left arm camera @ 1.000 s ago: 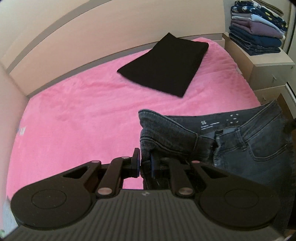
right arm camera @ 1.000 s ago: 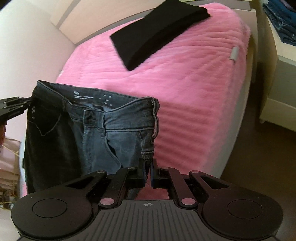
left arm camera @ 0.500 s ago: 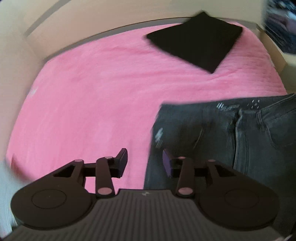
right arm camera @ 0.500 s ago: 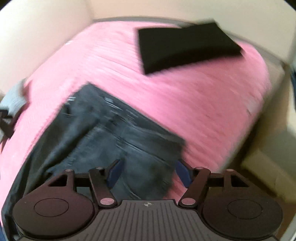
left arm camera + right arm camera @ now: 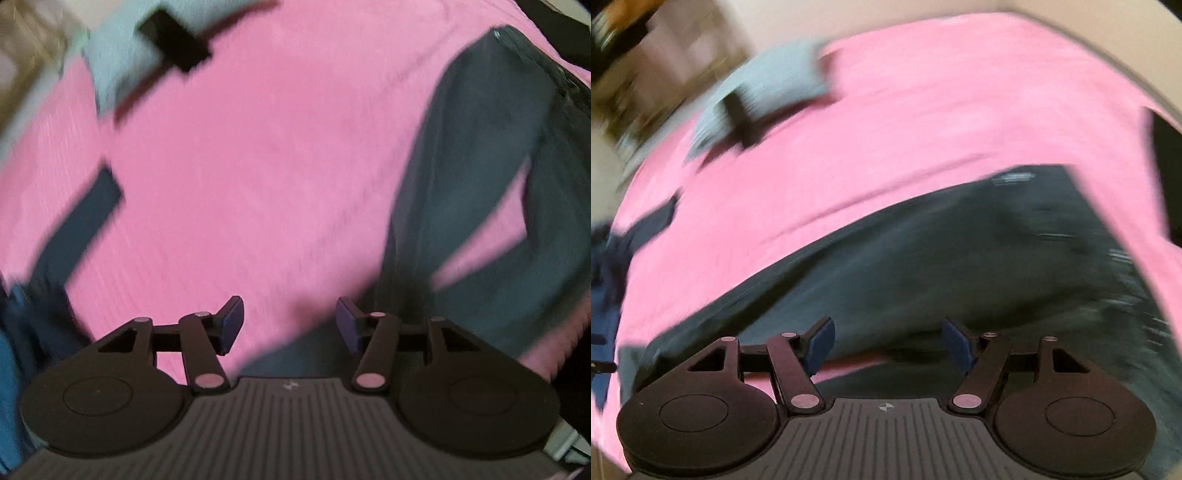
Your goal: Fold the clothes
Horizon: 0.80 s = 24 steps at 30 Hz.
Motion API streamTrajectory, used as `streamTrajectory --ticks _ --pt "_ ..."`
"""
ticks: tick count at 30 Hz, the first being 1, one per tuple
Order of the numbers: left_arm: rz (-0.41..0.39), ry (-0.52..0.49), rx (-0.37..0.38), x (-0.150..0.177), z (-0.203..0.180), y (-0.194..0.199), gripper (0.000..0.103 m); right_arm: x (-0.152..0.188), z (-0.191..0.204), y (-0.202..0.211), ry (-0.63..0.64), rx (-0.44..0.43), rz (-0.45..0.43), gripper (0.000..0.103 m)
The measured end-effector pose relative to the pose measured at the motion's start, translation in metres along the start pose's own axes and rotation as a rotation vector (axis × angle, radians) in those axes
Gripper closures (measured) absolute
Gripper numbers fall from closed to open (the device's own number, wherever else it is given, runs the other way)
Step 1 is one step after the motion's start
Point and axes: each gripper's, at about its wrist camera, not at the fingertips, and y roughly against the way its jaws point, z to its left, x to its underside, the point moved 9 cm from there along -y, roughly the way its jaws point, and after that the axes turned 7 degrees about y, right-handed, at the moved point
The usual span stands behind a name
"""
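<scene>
Dark grey jeans (image 5: 480, 184) lie spread on the pink bed cover (image 5: 258, 147). In the blurred left wrist view they run down the right side. My left gripper (image 5: 290, 321) hangs over the cover just left of them, its jaws opening with nothing between them. In the right wrist view the jeans (image 5: 923, 266) stretch from lower left to the right across the cover (image 5: 923, 92). My right gripper (image 5: 888, 345) stands open above them, and the pads touch no cloth.
A light blue cloth (image 5: 768, 88) with a black item on it lies at the far left of the bed. A dark blue garment (image 5: 85, 221) hangs over the left edge. Something black (image 5: 1167, 147) shows at the right edge.
Both grippers let go of the jeans' waistband and opened. The jeans dropped from hanging to lying flat on the cover. Both views swung quickly and rolled, now looking steeply down at the bed.
</scene>
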Motion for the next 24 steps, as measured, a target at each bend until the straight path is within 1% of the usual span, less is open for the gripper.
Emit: streamTrajectory --ticks 1,2,3,4,6,7,8,9,10,12,14,18,20,21,22,23,24 --pt "0.004 0.002 0.024 0.02 0.003 0.0 0.049 -0.002 0.017 -0.013 0.027 -0.019 0.021 0.027" --pt "0.009 -0.004 0.044 0.037 0.001 -0.003 0.046 -0.003 0.033 -0.025 0.051 -0.038 0.042 0.024" --pt "0.014 -0.009 0.064 0.054 -0.001 -0.007 0.046 -0.004 0.049 -0.037 0.076 -0.057 0.063 0.024" --pt "0.018 -0.038 0.071 0.069 -0.004 -0.014 0.046 -0.005 0.065 -0.05 0.1 -0.076 0.084 0.024" --pt "0.022 -0.112 0.028 0.088 -0.007 -0.033 0.049 -0.009 0.092 -0.074 0.156 -0.093 0.124 0.024" --pt "0.023 -0.14 0.001 0.094 -0.006 -0.043 0.059 -0.01 0.102 -0.083 0.175 -0.095 0.139 0.024" --pt "0.024 -0.167 -0.026 0.1 -0.005 -0.052 0.072 -0.012 0.11 -0.091 0.19 -0.097 0.152 0.024" --pt "0.012 -0.195 -0.04 0.1 -0.002 -0.053 0.081 -0.016 0.117 -0.095 0.196 -0.095 0.159 0.024" --pt "-0.001 -0.223 -0.054 0.099 0.001 -0.053 0.101 -0.022 0.124 -0.099 0.199 -0.093 0.164 0.024" --pt "-0.028 -0.278 -0.081 0.097 0.008 -0.052 0.101 -0.029 0.135 -0.098 0.201 -0.089 0.148 0.024" --pt "-0.088 -0.287 -0.094 0.078 0.029 -0.025 0.101 -0.032 0.14 -0.096 0.19 -0.08 0.131 0.024" --pt "-0.231 -0.209 -0.179 0.01 0.105 0.023 0.1 -0.038 0.146 -0.094 0.158 -0.047 0.107 0.024" --pt "-0.299 -0.122 -0.196 -0.026 0.145 0.032 0.1 -0.038 0.146 -0.09 0.153 -0.031 0.105 0.023" --pt "-0.318 -0.077 -0.226 -0.039 0.163 0.032 0.101 -0.037 0.145 -0.088 0.151 -0.026 0.103 0.023" --pt "-0.327 -0.028 -0.24 -0.048 0.182 0.031 0.096 -0.035 0.144 -0.085 0.149 -0.021 0.101 0.022" --pt "-0.328 0.022 -0.235 -0.052 0.196 0.032 0.092 -0.033 0.143 -0.083 0.144 -0.012 0.104 0.019" --pt "-0.327 0.077 -0.222 -0.053 0.207 0.034 0.089 -0.03 0.14 -0.082 0.138 -0.003 0.108 0.01"
